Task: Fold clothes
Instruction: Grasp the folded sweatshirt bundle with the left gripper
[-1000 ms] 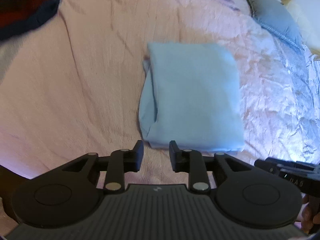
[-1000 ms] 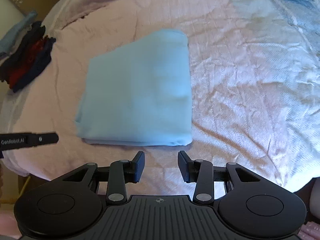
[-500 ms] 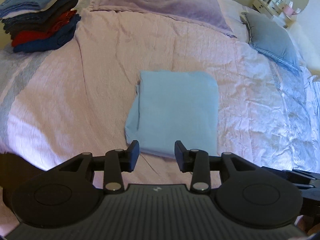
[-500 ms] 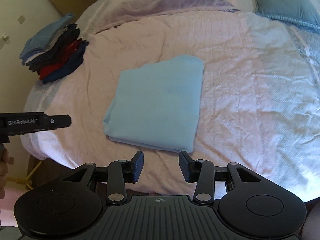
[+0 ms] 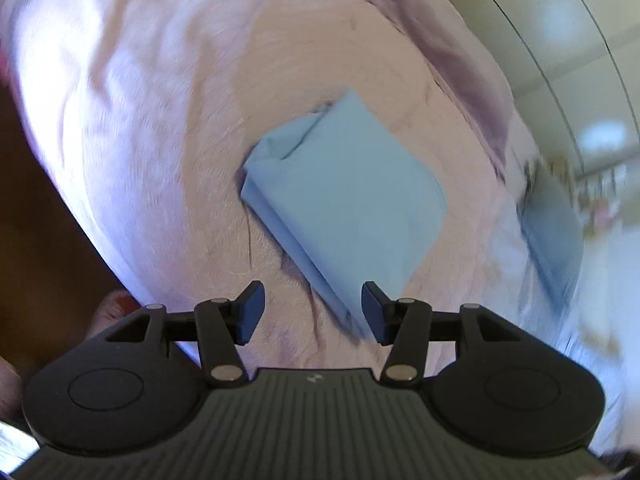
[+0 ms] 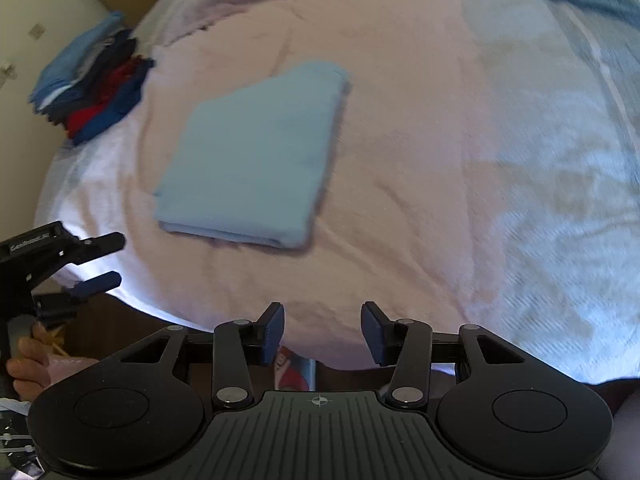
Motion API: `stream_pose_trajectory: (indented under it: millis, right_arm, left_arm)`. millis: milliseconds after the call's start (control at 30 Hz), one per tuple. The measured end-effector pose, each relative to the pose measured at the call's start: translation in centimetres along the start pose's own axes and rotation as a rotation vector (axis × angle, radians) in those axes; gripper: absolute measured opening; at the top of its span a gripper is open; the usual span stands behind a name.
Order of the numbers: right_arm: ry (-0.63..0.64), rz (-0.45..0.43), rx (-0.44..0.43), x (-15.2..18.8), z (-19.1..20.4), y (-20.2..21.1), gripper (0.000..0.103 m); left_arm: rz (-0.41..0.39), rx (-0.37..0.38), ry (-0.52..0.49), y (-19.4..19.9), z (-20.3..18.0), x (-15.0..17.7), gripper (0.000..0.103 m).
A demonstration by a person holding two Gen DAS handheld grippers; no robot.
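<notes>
A light blue garment (image 5: 348, 200) (image 6: 260, 156), folded into a flat rectangle, lies on the pink bedspread (image 5: 160, 140) (image 6: 400, 220). My left gripper (image 5: 313, 312) hovers at the garment's near corner, jaws opening, pads pressing on nothing. In the right wrist view the left gripper (image 6: 102, 260) shows at the left edge, held by a hand (image 6: 28, 356). My right gripper (image 6: 322, 332) hangs over the bed's near edge, well short of the garment, its jaws opening with nothing between them.
A stack of folded clothes (image 6: 92, 80), blue, dark and red, sits at the bed's far left corner. A lilac pillow (image 5: 452, 48) and a grey-blue pillow (image 5: 552, 232) lie toward the head. Closet doors (image 5: 560, 40) stand beyond. Dark floor (image 5: 40, 220) borders the bed.
The left gripper has rolled, so the bed and garment now look tilted, and its jaws have spread much wider. The right gripper has drawn back from the garment, its jaws slightly wider.
</notes>
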State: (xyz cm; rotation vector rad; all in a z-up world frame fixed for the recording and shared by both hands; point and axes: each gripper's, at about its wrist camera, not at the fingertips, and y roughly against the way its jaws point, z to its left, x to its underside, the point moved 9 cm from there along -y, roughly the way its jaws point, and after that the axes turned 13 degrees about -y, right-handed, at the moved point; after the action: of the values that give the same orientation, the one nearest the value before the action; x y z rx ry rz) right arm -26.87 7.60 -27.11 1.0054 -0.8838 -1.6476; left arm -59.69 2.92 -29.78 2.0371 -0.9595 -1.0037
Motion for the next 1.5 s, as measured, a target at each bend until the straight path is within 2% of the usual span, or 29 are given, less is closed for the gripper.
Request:
stream_pose_trajectory:
  millis: [267, 333, 433, 533, 667, 833, 1000, 1100, 1167, 1300, 1433, 1500]
  right_arm:
    - [-0.086, 0.04, 0.038, -1.3, -5.3, -5.2, 0.047]
    - [-0.108, 0.051, 0.04, -1.2, -6.4, -6.4, 0.047]
    - [-0.143, 0.076, 0.053, -0.5, -8.0, -7.7, 0.047]
    - [-0.172, 0.088, 0.06, -0.2, -8.8, -8.3, 0.047]
    - [-0.204, 0.07, 0.065, -0.9, -9.2, -8.4, 0.047]
    - [-0.218, 0.02, 0.086, -3.2, -8.7, -8.2, 0.047]
    - [-0.246, -0.011, 0.101, -5.2, -7.4, -8.5, 0.047]
    - [-0.267, -0.015, 0.092, -5.6, -5.8, -9.1, 0.047]
    - [-0.277, -0.008, 0.07, -5.8, -4.3, -9.9, 0.047]
    - [-0.297, -0.001, -0.016, -6.5, -1.5, -11.6, 0.047]
    - [-0.36, -0.023, -0.147, -8.7, 0.3, -12.5, 0.048]
    - [-0.381, -0.038, -0.194, -10.0, 0.8, -12.6, 0.06]
  left_arm:
    - [-0.158, 0.105, 0.258, -7.3, 2.7, 0.6, 0.054]
    - [-0.208, 0.119, 0.282, -8.6, 3.2, 0.5, 0.056]
    - [-0.233, 0.098, 0.302, -10.5, 4.2, 0.6, 0.057]
    - [-0.271, 0.109, 0.302, -11.4, 3.9, 0.4, 0.056]
    - [-0.272, 0.104, 0.185, -11.9, 2.5, -1.0, 0.013]
    - [-0.236, 0.093, -0.073, -9.8, 1.2, -4.0, 0.011]
    - [-0.211, 0.076, -0.379, -5.8, 1.9, -9.8, 0.011]
    - [-0.134, 0.056, -0.578, -5.1, 4.4, -12.9, 0.012]
    - [-0.064, 0.07, -0.629, -5.9, 6.7, -14.2, 0.013]
    - [0.063, 0.185, -0.457, -8.7, 10.2, -14.8, 0.016]
    - [0.024, 0.239, -0.257, -9.2, 12.0, -15.3, 0.02]
    - [0.003, 0.252, -0.141, -8.7, 12.9, -14.5, 0.021]
